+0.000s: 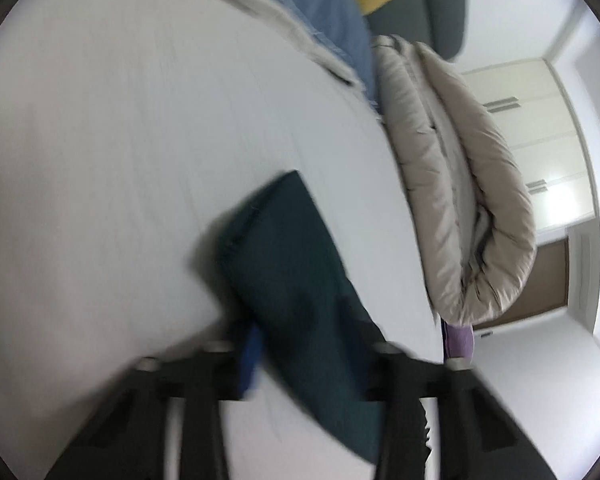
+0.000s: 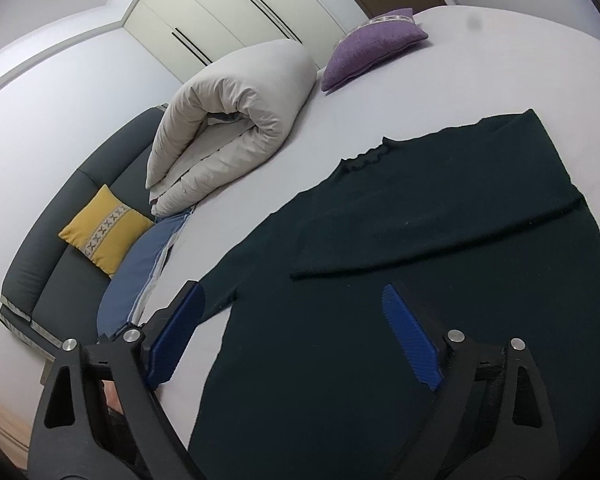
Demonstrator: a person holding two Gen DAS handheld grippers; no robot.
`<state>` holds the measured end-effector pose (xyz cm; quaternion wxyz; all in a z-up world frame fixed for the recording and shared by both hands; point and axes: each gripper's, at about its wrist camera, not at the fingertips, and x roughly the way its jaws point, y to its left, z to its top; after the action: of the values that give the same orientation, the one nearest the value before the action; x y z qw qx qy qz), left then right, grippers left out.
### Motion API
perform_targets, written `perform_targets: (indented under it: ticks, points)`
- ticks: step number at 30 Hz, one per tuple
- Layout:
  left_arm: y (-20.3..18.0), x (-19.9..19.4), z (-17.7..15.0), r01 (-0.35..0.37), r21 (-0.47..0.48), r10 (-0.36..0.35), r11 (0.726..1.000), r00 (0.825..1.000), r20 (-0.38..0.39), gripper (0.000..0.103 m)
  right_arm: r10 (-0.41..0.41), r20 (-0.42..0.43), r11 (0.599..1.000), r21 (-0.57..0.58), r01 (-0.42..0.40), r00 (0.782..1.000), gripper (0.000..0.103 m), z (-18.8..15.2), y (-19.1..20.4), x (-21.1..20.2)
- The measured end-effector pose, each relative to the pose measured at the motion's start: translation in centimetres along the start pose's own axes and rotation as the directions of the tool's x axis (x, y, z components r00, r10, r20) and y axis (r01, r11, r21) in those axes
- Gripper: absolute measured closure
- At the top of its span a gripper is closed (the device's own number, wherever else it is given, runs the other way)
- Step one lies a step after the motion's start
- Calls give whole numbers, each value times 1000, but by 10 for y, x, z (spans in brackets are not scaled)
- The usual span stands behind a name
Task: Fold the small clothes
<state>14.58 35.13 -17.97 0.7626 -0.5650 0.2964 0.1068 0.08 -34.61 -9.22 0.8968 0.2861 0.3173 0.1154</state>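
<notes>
A dark green sweater [image 2: 420,184] lies flat on the white bed [image 2: 500,60], neck towards the far side, with one sleeve [image 2: 440,236] folded across its body. My right gripper [image 2: 292,294] hovers over the sweater's lower left part, its blue pads [image 2: 408,336] wide apart and open with nothing pressed between them. The left wrist view is blurred. There a strip of the same dark green cloth [image 1: 284,256] runs out from between the fingers of my left gripper [image 1: 300,344], which is shut on it above the bed sheet [image 1: 140,160].
A rolled beige duvet [image 2: 236,120] lies behind the sweater, beside a purple cushion [image 2: 376,44]. A blue pillow [image 2: 140,272], a yellow cushion [image 2: 104,228] and the dark grey headboard [image 2: 60,240] line the bed's left edge. Wardrobe doors [image 2: 220,8] stand behind.
</notes>
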Motion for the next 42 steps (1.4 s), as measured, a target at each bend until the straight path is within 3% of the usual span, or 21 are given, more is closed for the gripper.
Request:
perform_targets:
  ticks: [2, 6, 9, 10, 12, 14, 15, 17, 19, 21, 24, 26, 28, 30, 32, 34, 36, 38, 42]
  points:
    - [1, 2, 5, -6, -7, 6, 1000, 1000, -11, 93, -5, -4, 1000, 5, 5, 1000, 14, -1, -5, 5]
    - [-35, -7, -11, -17, 125, 14, 992, 1000, 20, 94, -13, -7, 999, 37, 13, 1000, 18, -4, -22, 8]
    - [-83, -15, -48, -2, 295, -2, 956, 1000, 13, 94, -17, -10, 997, 72, 18, 1000, 19, -8, -37, 8]
    - [-107, -14, -63, 10, 365, -11, 931, 1000, 2, 94, -19, -9, 997, 78, 19, 1000, 19, -9, -38, 9]
    - [-148, -14, -95, 27, 496, -22, 868, 1000, -17, 94, -20, -2, 996, 90, 20, 1000, 19, -11, -44, 5]
    - [-193, -8, -143, 48, 646, -22, 762, 999, -48, 94, -25, 10, 994, 103, 24, 1000, 19, -12, -53, 0]
    - [-211, -5, -171, 67, 708, -25, 703, 997, -70, 94, -28, 14, 993, 112, 27, 1000, 19, -12, -57, -3]
    - [-242, 4, -243, 112, 829, -17, 549, 992, -123, 94, -35, 22, 989, 142, 32, 999, 19, -12, -70, -8]
    - [-252, 14, -303, 152, 887, 5, 436, 985, -171, 94, -46, 24, 985, 165, 42, 999, 19, -11, -80, -12]
    - [-247, 31, -362, 192, 919, 62, 345, 972, -227, 94, -54, 10, 981, 188, 51, 998, 19, -9, -94, -13]
    - [-228, 54, -413, 200, 942, 151, 269, 957, -247, 87, -59, -23, 975, 211, 63, 998, 19, -8, -104, -8]
    - [-217, 65, -425, 187, 948, 208, 257, 947, -243, 81, -55, -56, 976, 207, 66, 997, 19, -5, -107, 3]
    - [-211, 62, -423, 204, 939, 199, 275, 944, -264, 74, -50, -82, 979, 192, 65, 995, 19, -3, -104, 15]
    - [-214, 54, -415, 220, 928, 180, 300, 942, -282, 40, -31, -114, 983, 177, 51, 993, 19, 2, -97, 34]
    - [-212, 38, -410, 223, 927, 139, 303, 952, -274, 28, -12, -158, 986, 161, 38, 987, 19, 7, -88, 59]
    - [-209, 29, -405, 231, 928, 126, 292, 953, -276, 26, 6, -213, 988, 155, 28, 977, 19, 11, -78, 89]
    - [-199, 22, -401, 237, 919, 127, 316, 949, -288, 26, 27, -256, 987, 159, 14, 966, 19, 12, -70, 116]
    - [-193, 18, -387, 252, 900, 116, 356, 944, -310, 26, 40, -305, 988, 155, 8, 952, 19, 9, -60, 141]
    - [-179, 10, -364, 250, 866, 101, 433, 941, -322, 28, -53, -355, 993, 83, 88, 933, 20, 4, -39, 180]
